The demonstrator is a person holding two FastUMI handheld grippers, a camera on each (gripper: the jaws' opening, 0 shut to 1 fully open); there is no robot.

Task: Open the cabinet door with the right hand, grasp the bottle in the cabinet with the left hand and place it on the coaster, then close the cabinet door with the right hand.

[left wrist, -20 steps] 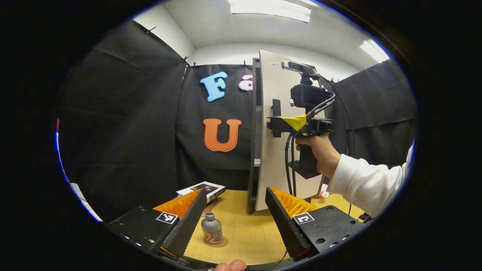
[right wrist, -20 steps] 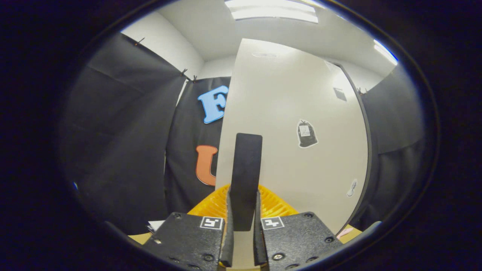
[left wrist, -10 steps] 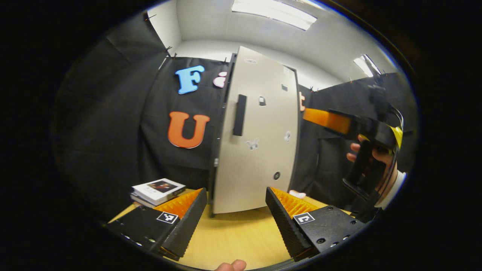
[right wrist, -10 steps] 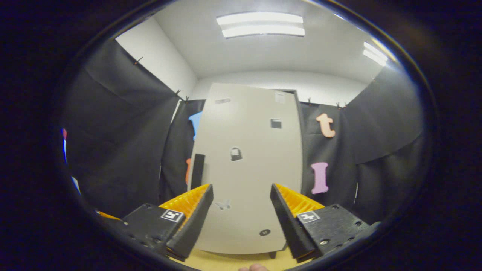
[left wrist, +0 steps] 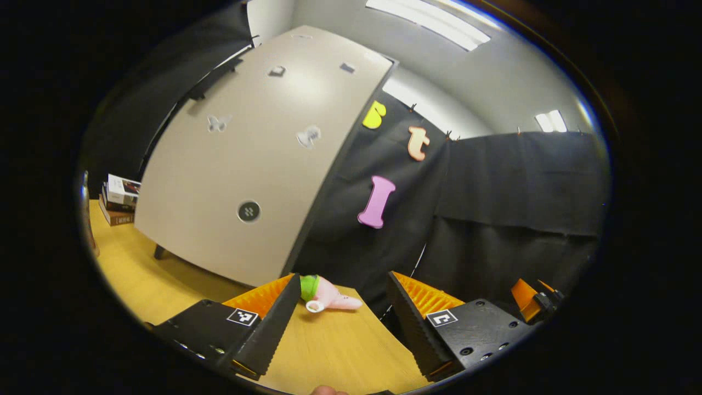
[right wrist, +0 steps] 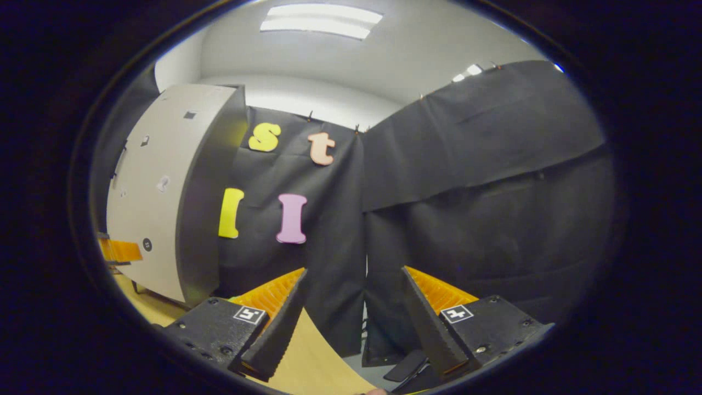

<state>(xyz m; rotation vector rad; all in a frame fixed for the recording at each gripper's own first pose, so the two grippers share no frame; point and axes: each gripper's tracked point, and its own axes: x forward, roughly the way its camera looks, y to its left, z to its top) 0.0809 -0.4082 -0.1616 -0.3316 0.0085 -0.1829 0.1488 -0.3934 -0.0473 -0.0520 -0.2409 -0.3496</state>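
The beige cabinet door [left wrist: 263, 164] stands shut against the cabinet, tilted across the upper left of the left gripper view, its dark handle [left wrist: 211, 82] near the top edge. My left gripper [left wrist: 343, 280] is open over the wooden table [left wrist: 340, 345], with nothing between its fingers. In the right gripper view the cabinet [right wrist: 159, 186] stands far to the left, its dark side panel [right wrist: 205, 192] turned toward me. My right gripper [right wrist: 355, 271] is open and empty, pointing at the black cloth wall past the table's corner [right wrist: 312, 356].
A stack of books [left wrist: 120, 197] lies left of the cabinet. A pink and green toy [left wrist: 329, 295] rests on the table just beyond my left fingers. The table edge runs close on the right, with a dark object [right wrist: 406, 365] on the floor below.
My right gripper let go of the door handle and opened; the door swung shut. Both grippers have turned right, away from the cabinet, and the bottle on its coaster left the view.
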